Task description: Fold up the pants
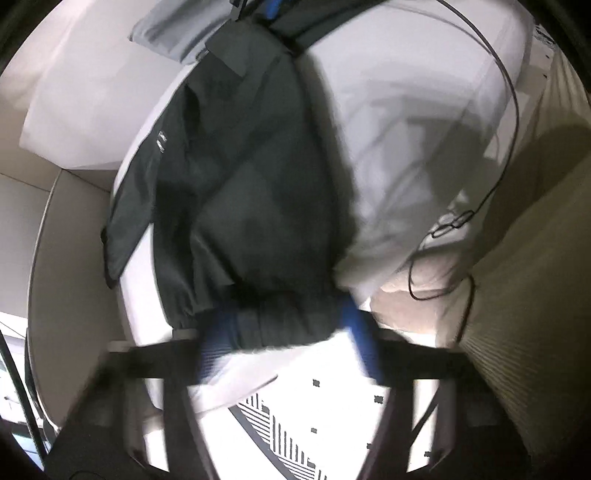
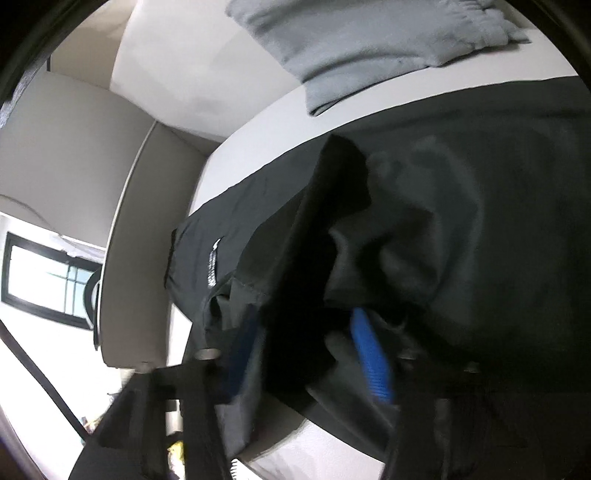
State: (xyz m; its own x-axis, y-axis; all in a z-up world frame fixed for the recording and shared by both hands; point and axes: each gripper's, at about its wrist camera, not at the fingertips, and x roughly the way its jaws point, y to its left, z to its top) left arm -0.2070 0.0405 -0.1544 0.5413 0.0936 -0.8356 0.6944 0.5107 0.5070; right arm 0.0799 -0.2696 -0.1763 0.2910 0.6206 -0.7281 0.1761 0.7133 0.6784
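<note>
Dark grey pants (image 1: 240,177) lie stretched over a white bed (image 1: 406,129). My left gripper (image 1: 284,325), with blue pads, is shut on the elastic end of the pants near the camera. At the far end of the pants the right gripper's blue finger (image 1: 271,7) shows. In the right wrist view my right gripper (image 2: 306,354) is shut on a bunched fold of the pants (image 2: 461,221), lifted off the bed; a small white label (image 2: 213,266) shows on the fabric.
A light grey folded garment (image 2: 369,40) lies on the bed beyond the pants, also in the left view (image 1: 177,33). A black cable (image 1: 506,110) loops across the bed. A beige wall panel (image 2: 147,240) and a window (image 2: 48,280) are on the left.
</note>
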